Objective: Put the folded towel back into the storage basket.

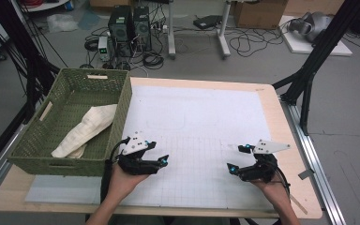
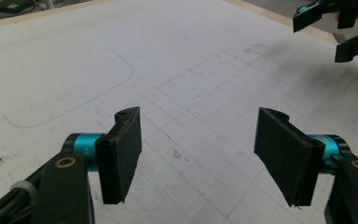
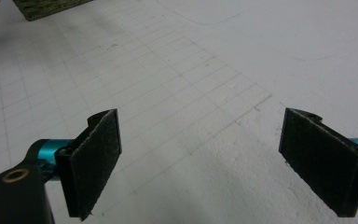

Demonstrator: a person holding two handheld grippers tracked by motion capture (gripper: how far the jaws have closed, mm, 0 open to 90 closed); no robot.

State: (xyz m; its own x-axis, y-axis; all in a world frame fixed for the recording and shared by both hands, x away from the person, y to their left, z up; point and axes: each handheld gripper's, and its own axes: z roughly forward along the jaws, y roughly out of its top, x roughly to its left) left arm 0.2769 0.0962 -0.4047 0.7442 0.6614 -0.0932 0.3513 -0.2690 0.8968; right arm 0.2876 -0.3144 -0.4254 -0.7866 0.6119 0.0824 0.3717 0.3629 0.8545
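Observation:
My left gripper (image 1: 158, 153) hovers low over the white gridded mat (image 1: 201, 126), just right of the green woven basket (image 1: 122, 101). It is open, with nothing between its black pads (image 2: 121, 154). My right gripper (image 1: 237, 158) is held over the mat's near right part, also open and holding nothing, its pads (image 3: 95, 158) wide apart. The two grippers point toward each other. In the left gripper view the right gripper (image 2: 338, 30) shows at the top right. A cream folded cloth (image 1: 86, 129) lies inside the basket.
The basket stands on the table's left side, and its corner (image 3: 51, 7) shows in the right gripper view. The wooden table edge (image 1: 286, 117) borders the mat. Behind the table, computer towers (image 1: 129, 23), cables and black frame legs (image 1: 309, 65) stand on the floor.

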